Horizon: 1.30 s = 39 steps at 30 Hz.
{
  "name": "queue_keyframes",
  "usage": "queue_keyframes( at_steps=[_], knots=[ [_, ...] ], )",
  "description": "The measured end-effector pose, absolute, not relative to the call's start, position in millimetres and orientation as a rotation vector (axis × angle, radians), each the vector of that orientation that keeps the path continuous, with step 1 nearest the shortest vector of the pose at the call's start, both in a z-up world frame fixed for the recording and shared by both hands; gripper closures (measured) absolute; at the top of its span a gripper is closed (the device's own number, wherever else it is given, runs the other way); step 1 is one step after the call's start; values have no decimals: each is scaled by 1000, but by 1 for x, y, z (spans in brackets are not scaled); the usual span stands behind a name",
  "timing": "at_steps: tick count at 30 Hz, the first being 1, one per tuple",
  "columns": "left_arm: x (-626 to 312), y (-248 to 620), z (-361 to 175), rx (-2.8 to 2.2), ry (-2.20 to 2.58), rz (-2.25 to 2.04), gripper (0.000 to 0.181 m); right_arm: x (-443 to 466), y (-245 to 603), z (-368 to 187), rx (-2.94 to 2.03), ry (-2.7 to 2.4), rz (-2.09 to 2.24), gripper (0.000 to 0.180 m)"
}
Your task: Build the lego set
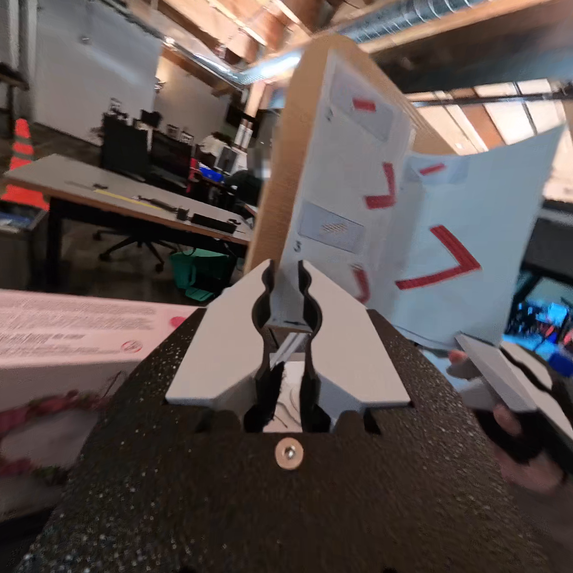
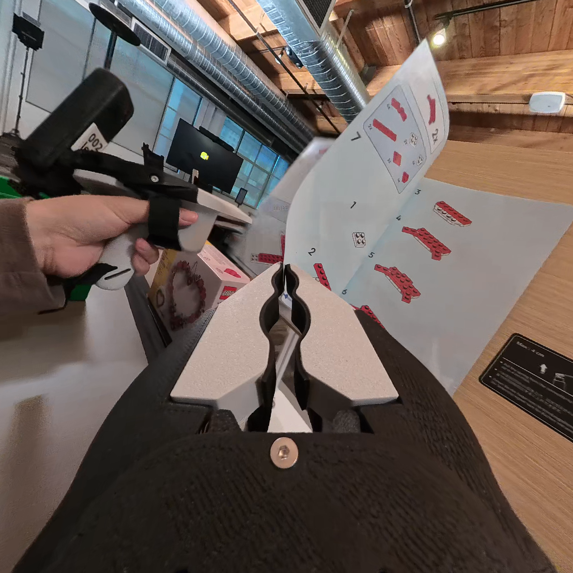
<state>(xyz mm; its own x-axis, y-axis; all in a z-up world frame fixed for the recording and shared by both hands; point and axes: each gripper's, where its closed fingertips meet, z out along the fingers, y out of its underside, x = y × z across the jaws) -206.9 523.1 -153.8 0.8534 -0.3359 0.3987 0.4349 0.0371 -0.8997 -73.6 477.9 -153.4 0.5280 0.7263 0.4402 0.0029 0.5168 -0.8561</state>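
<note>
The instruction booklet (image 2: 434, 279) lies open on the wooden table (image 2: 511, 480). It shows red brick steps. My right gripper (image 2: 284, 267) is shut on the lower edge of one page, which curls upward. In the left wrist view that page (image 1: 465, 217) stands at the right, with the right gripper (image 1: 462, 339) at its lower corner. My left gripper (image 1: 286, 263) has its jaws a narrow gap apart, and another booklet page (image 1: 335, 186) shows through the gap. A hand holds the left gripper (image 2: 235, 214) at the left of the right wrist view. No loose bricks are in view.
The pink Lego box (image 2: 198, 279) stands left of the booklet and also shows in the left wrist view (image 1: 62, 335). A brown board (image 1: 279, 155) stands behind the pages. A black label plate (image 2: 533, 381) lies on the table. Something green (image 2: 77, 294) sits behind the hand. The tips of one gripper are about 15 cm away from the tips of the other. From the right gripper's tips to the black label plate (image 2: 533, 381) is close to 15 cm.
</note>
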Motion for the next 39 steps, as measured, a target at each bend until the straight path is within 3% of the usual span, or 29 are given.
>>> queue_keyframes(
  at_steps=[2,6,9,13,16,23,33,39],
  knots=[
    [-223,524,-157,-1395,-182,-634,149,-76,480,-154,-952,-916,516,180],
    [-245,510,-136,-1296,-246,-565,143,-78,486,-154,-986,-874,501,180],
    [-214,486,-101,-1209,-40,-604,139,-84,486,-156,-988,-878,476,180],
    [-138,433,-63,-1089,381,-849,167,-93,483,-158,-980,-904,446,180],
    [-95,400,-65,-1100,637,-1003,178,-96,481,-158,-974,-911,443,180],
    [-78,429,-118,-1450,705,-832,180,-97,479,-156,-969,-902,480,180],
    [-107,472,-134,-1581,436,-717,159,-98,473,-154,-937,-912,518,180],
    [-102,462,-110,-1369,415,-984,146,-100,469,-155,-905,-946,481,180]
  ],
)
